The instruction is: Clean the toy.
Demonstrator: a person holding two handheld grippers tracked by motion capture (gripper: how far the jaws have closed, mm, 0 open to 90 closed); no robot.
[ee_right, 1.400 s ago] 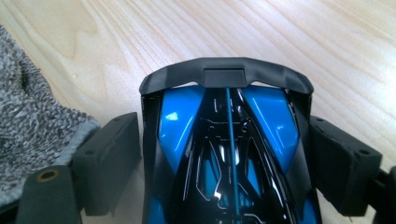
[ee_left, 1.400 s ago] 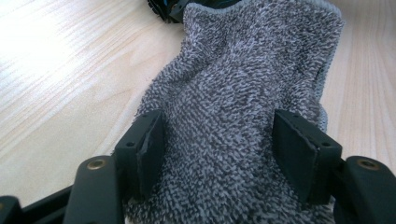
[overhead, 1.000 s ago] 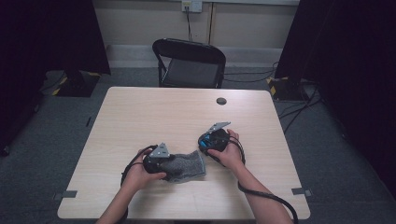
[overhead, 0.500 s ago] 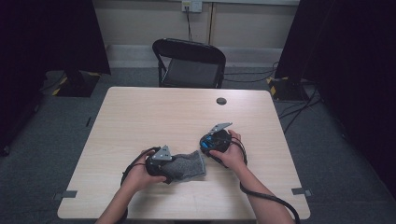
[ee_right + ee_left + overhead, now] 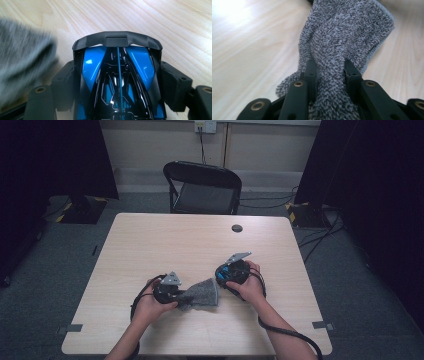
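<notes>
Cloth bunched lengthwise in just-closed left tongs — right tongs clamp blue toy car.

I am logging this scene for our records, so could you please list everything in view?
grey cloth: one, grey, on the table's near half, pinched in the left hand-held gripper.
toy car: one, blue and black, clamped in the right hand-held gripper.
table: one, light wood, centre.
round cap: one, dark, far side of the table.
folding chair: one, black, behind the table.
left hand-held gripper: one, black, jaws just closed on the cloth.
right hand-held gripper: one, black, beside the cloth.
</notes>
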